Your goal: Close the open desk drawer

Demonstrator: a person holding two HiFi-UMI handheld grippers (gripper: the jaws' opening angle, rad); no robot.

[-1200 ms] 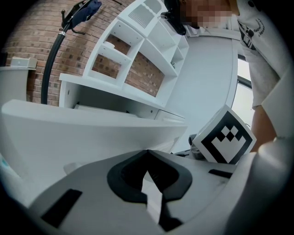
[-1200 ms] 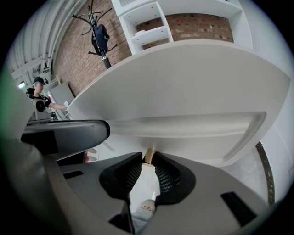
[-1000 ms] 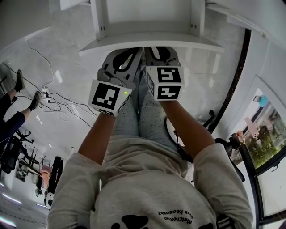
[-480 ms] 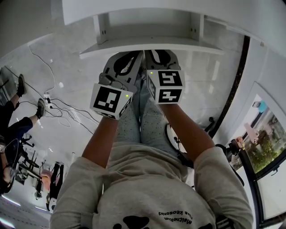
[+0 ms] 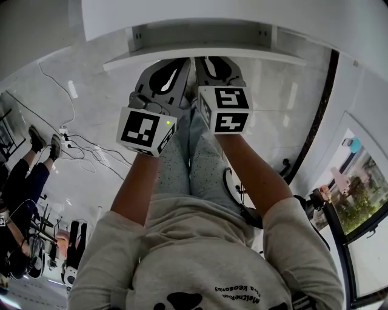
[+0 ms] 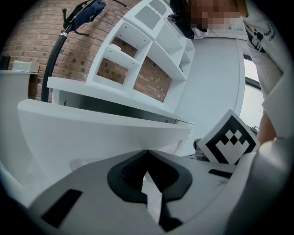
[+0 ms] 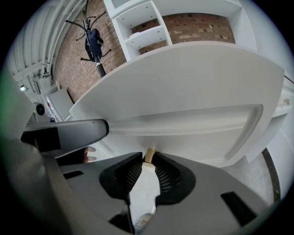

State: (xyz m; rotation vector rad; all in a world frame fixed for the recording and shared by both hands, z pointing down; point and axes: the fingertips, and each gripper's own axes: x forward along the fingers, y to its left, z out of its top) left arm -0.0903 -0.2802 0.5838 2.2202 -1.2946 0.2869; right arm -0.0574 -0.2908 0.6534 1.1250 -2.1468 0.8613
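The white drawer front (image 5: 206, 54) sticks out a little from under the white desk top (image 5: 212, 15). It fills the left gripper view (image 6: 105, 133) and the right gripper view (image 7: 183, 101). My left gripper (image 5: 174, 65) and right gripper (image 5: 213, 62) stand side by side, tips against the drawer front. The left gripper (image 6: 147, 151) is shut with nothing in it. The right gripper (image 7: 148, 158) has its jaws nearly together, and a small tan sliver shows in the slit at the tips. The right gripper's marker cube (image 6: 229, 140) sits beside the left one.
My own legs (image 5: 188, 157) are below the grippers. Cables and a power strip (image 5: 73, 142) lie on the floor at left, near another person's legs (image 5: 30, 157). A white shelf unit (image 6: 147, 46) stands against a brick wall, with a coat stand (image 7: 94, 41) beside it.
The drawer front has slid away from me under the desk top, so less of the drawer's inside shows. Both grippers went forward with it, still side by side.
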